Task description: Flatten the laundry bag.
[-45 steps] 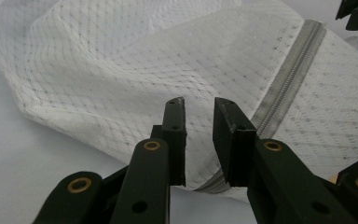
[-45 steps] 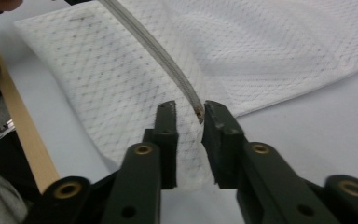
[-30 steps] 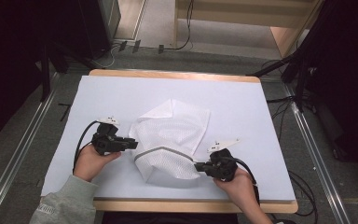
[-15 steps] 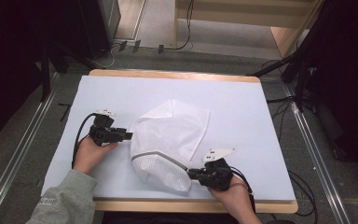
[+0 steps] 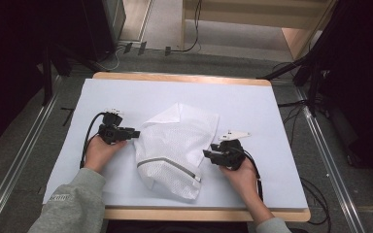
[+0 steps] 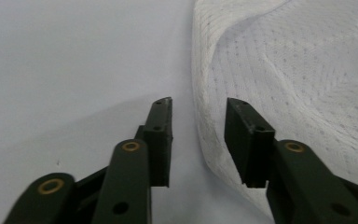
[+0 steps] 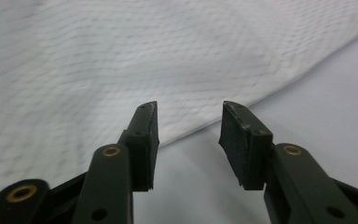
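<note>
High view: the left tongs (image 5: 135, 133) sit at the left edge of a white mesh laundry bag (image 5: 175, 145), which lies crumpled near the middle of the white-covered bench (image 5: 272, 111), its grey zipper (image 5: 167, 165) running across the near part. In the left gripper view the jaws stand apart with nothing between them; the bag's left hem (image 6: 200, 116) runs just beside the gap, under one jaw, so nothing is gripped on this side.

On the far side of the bag, the right tongs (image 5: 206, 154) point at its right edge. In the right gripper view these tongs (image 7: 189, 135) are likewise released, the jaws parted with the cloth's edge (image 7: 242, 109) crossing just ahead of the tips and bare bench surface between them.

As I judge it, the step in hand is lining up both tongs for a grasp on opposite edges, probably to spread or fold the bag. The next move calls for sliding each tip forward so one jaw goes under the hem and one over it, then closing on the thin mesh without bunching it or pushing the bag away.
</note>
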`<move>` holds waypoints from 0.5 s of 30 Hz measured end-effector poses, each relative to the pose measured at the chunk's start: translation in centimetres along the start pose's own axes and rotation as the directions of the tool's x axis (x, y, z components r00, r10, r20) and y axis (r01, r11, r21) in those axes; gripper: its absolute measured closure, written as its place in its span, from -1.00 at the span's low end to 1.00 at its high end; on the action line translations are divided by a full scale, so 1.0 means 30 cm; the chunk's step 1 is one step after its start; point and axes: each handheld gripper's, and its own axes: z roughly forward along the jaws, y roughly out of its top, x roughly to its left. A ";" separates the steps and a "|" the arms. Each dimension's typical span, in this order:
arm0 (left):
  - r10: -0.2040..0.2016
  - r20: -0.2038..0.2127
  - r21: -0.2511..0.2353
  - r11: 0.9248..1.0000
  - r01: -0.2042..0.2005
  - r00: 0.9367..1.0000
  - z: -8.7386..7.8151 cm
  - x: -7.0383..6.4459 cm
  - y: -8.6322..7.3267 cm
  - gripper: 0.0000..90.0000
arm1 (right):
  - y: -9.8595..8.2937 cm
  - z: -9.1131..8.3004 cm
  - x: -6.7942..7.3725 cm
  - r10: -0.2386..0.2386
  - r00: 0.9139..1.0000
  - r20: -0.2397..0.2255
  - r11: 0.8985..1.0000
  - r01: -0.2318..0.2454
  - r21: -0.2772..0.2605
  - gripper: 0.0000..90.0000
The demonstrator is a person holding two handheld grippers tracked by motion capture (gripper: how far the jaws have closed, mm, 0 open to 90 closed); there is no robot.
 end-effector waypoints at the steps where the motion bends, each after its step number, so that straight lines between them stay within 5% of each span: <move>1: 0.001 0.005 0.001 1.000 -0.001 1.000 0.006 -0.004 0.003 0.59 | 0.005 0.013 -0.007 0.005 1.000 0.021 1.000 -0.005 0.001 0.17; 5: 0.026 -0.003 0.035 0.999 -0.026 1.000 0.028 -0.023 0.022 0.95 | 0.024 0.067 -0.021 0.029 0.996 0.083 0.999 -0.031 0.029 0.07; 9: 0.006 0.017 0.033 0.999 -0.006 1.000 0.046 -0.028 0.040 1.00 | 0.046 0.101 0.005 -0.034 0.988 0.151 0.999 0.030 0.032 0.43; 12: -0.010 0.019 0.022 1.000 0.010 1.000 0.057 -0.020 0.051 1.00 | 0.057 0.117 0.008 -0.055 0.988 0.146 0.998 0.053 0.018 0.89; 15: -0.035 0.022 0.014 0.999 0.034 0.999 0.059 -0.007 0.056 1.00 | 0.070 0.120 -0.013 -0.025 0.994 0.104 0.999 0.022 0.031 1.00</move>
